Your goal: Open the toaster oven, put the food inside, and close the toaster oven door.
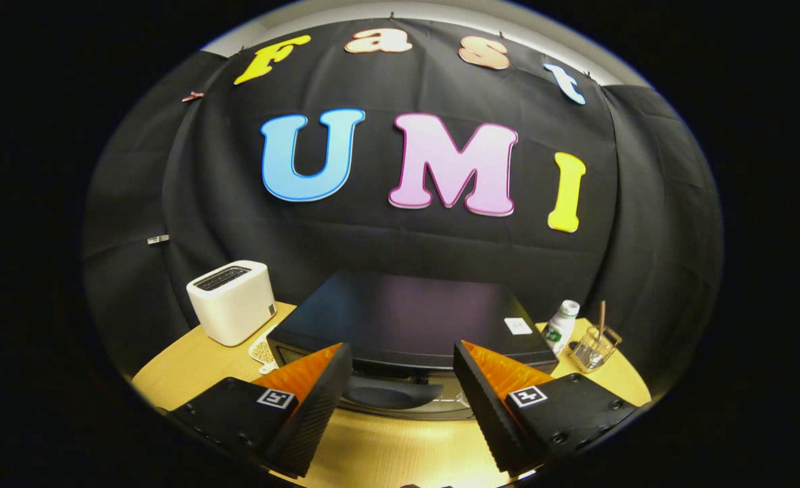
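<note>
The table was the biggest thing in front of me, a pale wooden top running under everything else. On it, dead ahead, sat the oven, dark and broad, its flat top reaching back toward the cloth wall. Its door handle lay low on the front, just beyond my fingertips and between them. I could not make out from so low an angle whether the door was fully closed, though it looked so.

My gripper was spread wide, holding nothing, one finger to each side of the handle and neither touching it.

Left of the oven stood a white toaster, near it but apart. Between the two, partly hidden behind my left finger, lay a small pale plate that seemed to carry the food. Right of the oven stood a white bottle, and just beside that a clear glass with a stick standing in it.
</note>
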`<action>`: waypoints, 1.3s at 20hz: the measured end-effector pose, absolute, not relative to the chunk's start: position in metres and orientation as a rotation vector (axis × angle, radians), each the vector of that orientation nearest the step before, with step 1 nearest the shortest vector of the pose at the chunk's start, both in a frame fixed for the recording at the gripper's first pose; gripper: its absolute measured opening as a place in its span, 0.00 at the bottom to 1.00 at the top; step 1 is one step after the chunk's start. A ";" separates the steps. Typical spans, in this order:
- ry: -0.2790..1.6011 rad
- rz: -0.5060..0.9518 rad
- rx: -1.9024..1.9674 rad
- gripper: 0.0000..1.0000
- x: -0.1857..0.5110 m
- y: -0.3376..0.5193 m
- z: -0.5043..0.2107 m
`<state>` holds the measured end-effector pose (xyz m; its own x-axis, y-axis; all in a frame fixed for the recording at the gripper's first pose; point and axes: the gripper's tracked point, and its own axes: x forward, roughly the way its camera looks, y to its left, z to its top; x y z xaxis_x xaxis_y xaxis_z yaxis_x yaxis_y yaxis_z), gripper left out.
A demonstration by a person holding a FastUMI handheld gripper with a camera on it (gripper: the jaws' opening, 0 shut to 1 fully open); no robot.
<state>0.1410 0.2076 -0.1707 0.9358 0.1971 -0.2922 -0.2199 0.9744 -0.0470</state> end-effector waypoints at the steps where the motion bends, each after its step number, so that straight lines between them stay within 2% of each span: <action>1: 0.306 0.199 -0.058 0.98 0.146 0.207 -0.178; 6: 0.377 0.142 -0.037 0.99 0.155 0.202 -0.210; 10: 0.390 0.153 -0.009 1.00 0.154 0.209 -0.212; 15: 0.442 0.181 -0.005 1.00 0.129 0.206 -0.219; 26: 0.573 0.131 -0.022 0.99 0.054 0.193 -0.269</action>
